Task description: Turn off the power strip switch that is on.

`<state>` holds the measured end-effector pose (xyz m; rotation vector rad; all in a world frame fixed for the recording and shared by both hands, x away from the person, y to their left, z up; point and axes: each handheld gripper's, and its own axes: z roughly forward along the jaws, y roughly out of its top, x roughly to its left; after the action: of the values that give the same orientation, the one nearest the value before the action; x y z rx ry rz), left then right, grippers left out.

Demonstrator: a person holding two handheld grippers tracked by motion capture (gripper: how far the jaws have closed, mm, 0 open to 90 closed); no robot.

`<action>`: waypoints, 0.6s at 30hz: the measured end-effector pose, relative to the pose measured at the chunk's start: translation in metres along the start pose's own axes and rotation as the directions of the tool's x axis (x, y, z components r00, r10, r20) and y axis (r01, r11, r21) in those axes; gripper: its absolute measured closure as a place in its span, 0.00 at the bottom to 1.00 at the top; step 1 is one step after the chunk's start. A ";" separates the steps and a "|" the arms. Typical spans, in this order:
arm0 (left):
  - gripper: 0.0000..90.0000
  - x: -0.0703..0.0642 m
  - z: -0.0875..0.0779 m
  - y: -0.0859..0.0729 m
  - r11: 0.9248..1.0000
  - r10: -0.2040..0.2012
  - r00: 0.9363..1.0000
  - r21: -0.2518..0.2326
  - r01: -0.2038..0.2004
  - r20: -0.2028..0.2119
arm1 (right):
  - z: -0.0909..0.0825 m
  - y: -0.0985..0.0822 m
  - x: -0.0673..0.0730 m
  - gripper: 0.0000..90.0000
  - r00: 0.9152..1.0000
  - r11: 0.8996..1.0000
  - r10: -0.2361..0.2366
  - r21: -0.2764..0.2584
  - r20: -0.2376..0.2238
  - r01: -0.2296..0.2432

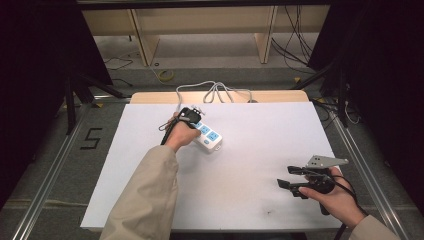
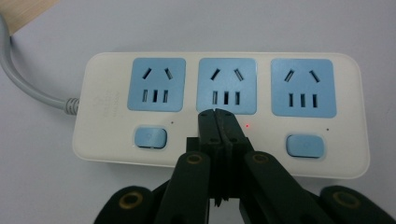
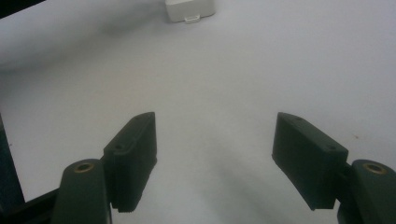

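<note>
The left gripper (image 2: 218, 113) has its two black jaws pressed flat together with nothing between them, and the joined tip sits down on the power strip (image 2: 219, 112), right where the middle switch should be. That switch is hidden under the tip, so I can't tell for sure whether it is being pushed or merely touched. Just beside the tip a small red indicator light (image 2: 247, 125) glows, which makes me think the middle outlet (image 2: 226, 86) is switched on. The left switch (image 2: 150, 137) and the right switch (image 2: 305, 145) lie untouched, and the tiny dots above them look dark, so those two sections seem to be off.

From above, the strip (image 1: 210, 136) lies on the white table (image 1: 260, 200) towards its far left part, slanted, with its grey cable (image 1: 212, 90) looping off over the far edge.

The right gripper (image 1: 290, 176) is well apart from all this, held near the table's near right corner. Its jaws are spread wide and hold nothing; its own camera looks across bare white tabletop between them, with one end of the strip (image 3: 190, 10) far off.

My reading is that the switching job is under way: one of three buttons is dealt with, or being dealt with right now. If all three are meant to be toggled, two remain.
</note>
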<state>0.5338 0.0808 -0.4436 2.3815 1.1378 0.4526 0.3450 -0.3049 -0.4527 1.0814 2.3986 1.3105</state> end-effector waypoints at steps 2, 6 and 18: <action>1.00 -0.001 0.000 0.002 1.000 0.007 1.000 0.009 -0.007 0.000 | 0.000 0.000 0.000 0.34 1.000 1.000 -0.001 0.001 0.000 0.001; 1.00 -0.003 0.001 0.005 1.000 0.013 1.000 0.023 -0.013 -0.010 | 0.000 0.000 0.000 0.34 1.000 1.000 -0.003 -0.001 0.000 0.003; 1.00 -0.003 0.000 0.003 0.999 0.030 0.999 0.046 -0.028 -0.033 | -0.001 0.000 0.001 0.34 1.000 1.000 -0.004 -0.002 0.002 0.004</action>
<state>0.5341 0.0768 -0.4423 2.4410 1.1413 0.4832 0.3445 -0.3048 -0.4521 1.0769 2.3961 1.3096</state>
